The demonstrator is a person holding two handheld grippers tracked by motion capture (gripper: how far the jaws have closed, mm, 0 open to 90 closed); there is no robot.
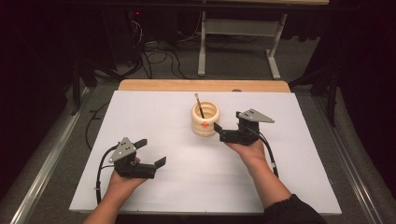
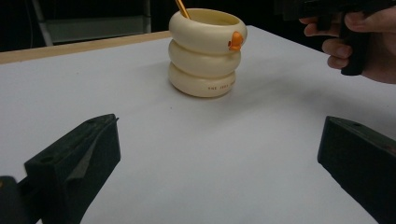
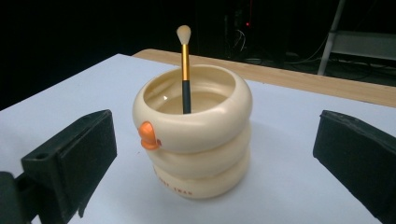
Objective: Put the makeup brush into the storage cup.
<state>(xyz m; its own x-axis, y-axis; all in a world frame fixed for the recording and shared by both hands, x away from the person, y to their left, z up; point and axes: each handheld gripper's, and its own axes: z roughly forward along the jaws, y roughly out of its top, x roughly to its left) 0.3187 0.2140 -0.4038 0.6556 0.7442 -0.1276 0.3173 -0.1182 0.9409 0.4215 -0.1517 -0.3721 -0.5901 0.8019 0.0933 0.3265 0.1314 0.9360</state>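
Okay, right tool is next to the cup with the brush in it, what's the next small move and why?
Probably ease the right tool forward so its open jaws straddle the cup. In the right gripper view the cup sits centred between the jaws but ahead of them, untouched. The brush stands upright inside, so go gently. The left tool waits open, farther back.

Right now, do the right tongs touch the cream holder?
Apart. In the right gripper view, both jaws of the right tongs stand open, with white table visible between each jaw and the cream holder.

I see a cream three-ringed cup (image 1: 205,120) with an orange duck beak (image 3: 149,136) standing upright on the white tabletop; a gold-ferruled makeup brush (image 3: 185,70) stands inside, bristles up.
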